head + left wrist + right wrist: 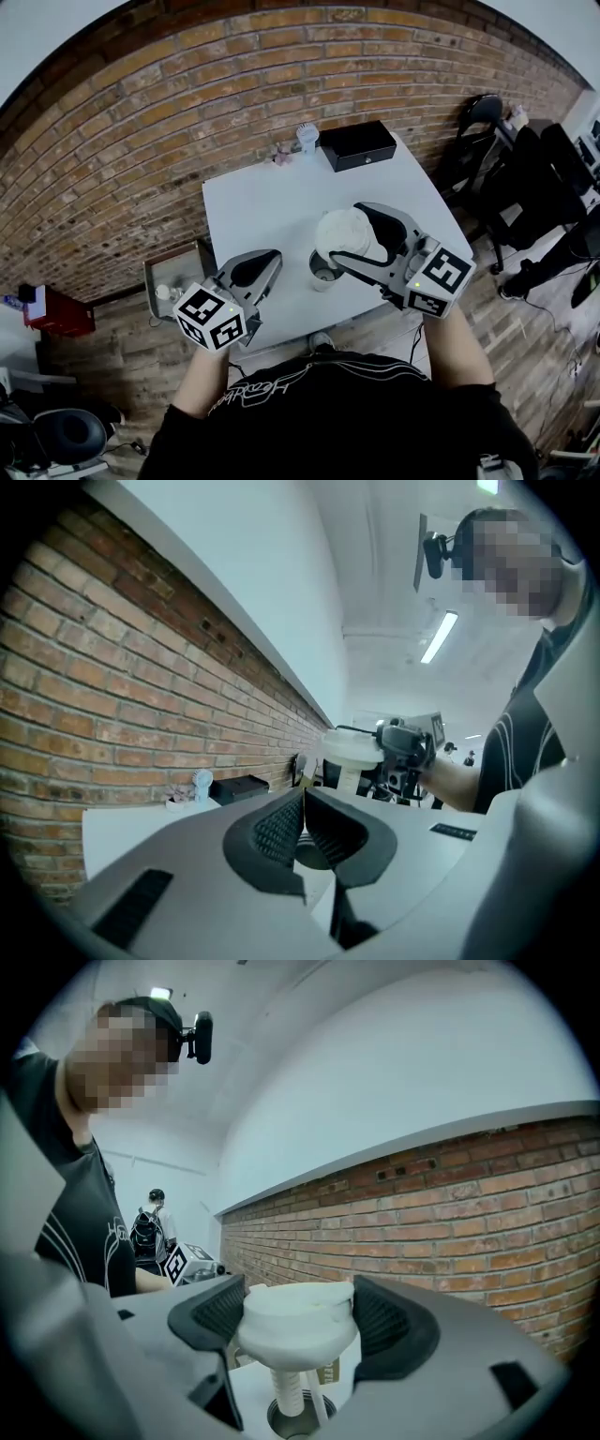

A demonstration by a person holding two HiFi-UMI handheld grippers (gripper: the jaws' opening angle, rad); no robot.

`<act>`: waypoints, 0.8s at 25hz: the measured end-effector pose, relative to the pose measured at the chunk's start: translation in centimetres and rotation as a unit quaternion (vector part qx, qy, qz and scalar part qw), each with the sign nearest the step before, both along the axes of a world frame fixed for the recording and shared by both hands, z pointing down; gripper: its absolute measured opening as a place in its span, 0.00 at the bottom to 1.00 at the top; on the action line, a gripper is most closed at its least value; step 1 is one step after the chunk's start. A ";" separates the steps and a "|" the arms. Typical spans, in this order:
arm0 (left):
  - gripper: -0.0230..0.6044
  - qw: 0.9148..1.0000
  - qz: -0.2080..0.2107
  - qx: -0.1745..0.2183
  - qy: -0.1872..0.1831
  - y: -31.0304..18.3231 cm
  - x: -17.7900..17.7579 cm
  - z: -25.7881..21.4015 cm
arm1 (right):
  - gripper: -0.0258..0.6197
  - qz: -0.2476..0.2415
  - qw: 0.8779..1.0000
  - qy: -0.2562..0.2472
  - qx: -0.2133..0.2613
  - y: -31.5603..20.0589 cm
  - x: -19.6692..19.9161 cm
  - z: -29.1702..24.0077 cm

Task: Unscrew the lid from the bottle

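**Lid Off Bottle, Held in Right Gripper**

The white table carries a black box at its far edge and the open bottle near its front edge. The right gripper, jaws wide, clamps the white lid above the bottle's mouth. A ribbed stem hangs from the lid. The left gripper, jaws fully together and empty, is left of the bottle, apart from it.

the lid is showing creamy white, the table white, the box black, the wall red-brown brick, while the left gripper and right gripper are wearing grey with black-and-white square markers.
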State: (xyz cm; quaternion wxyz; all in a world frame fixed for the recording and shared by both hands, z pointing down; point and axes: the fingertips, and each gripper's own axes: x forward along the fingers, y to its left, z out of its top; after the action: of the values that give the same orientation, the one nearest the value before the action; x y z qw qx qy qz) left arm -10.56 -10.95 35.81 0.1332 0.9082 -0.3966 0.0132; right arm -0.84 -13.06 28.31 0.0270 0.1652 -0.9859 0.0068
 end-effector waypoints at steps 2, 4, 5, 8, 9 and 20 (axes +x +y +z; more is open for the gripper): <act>0.09 1.000 -0.007 0.008 0.000 0.5 0.3 -2.0 | 0.59 0.007 1.000 -0.013 0.004 0.4 0.4 -0.9; 0.09 1.000 -0.017 0.013 -0.005 1.0 0.4 -3.3 | 0.59 0.014 1.000 -0.027 0.006 0.8 0.9 -1.7; 0.09 1.000 -0.021 0.017 -0.006 1.2 0.4 -3.9 | 0.59 0.017 0.999 -0.034 0.007 1.0 1.2 -2.1; 0.09 0.999 -0.026 0.029 -0.003 1.9 0.3 -5.5 | 0.59 0.028 0.998 -0.052 0.009 1.6 1.8 -2.8; 0.09 0.999 -0.027 0.034 -0.003 2.1 0.3 -6.0 | 0.59 0.030 0.998 -0.056 0.010 1.7 1.9 -2.9; 0.09 0.999 -0.020 0.025 -0.003 2.4 0.7 -5.6 | 0.59 0.035 0.997 -0.062 -0.002 2.0 1.9 -2.0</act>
State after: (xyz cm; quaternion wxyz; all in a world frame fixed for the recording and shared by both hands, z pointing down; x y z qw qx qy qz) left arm -9.88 -8.58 30.23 0.1095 0.9029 -0.4156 0.0034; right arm 1.04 -11.07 26.30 -0.0342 0.1993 -0.9791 0.0203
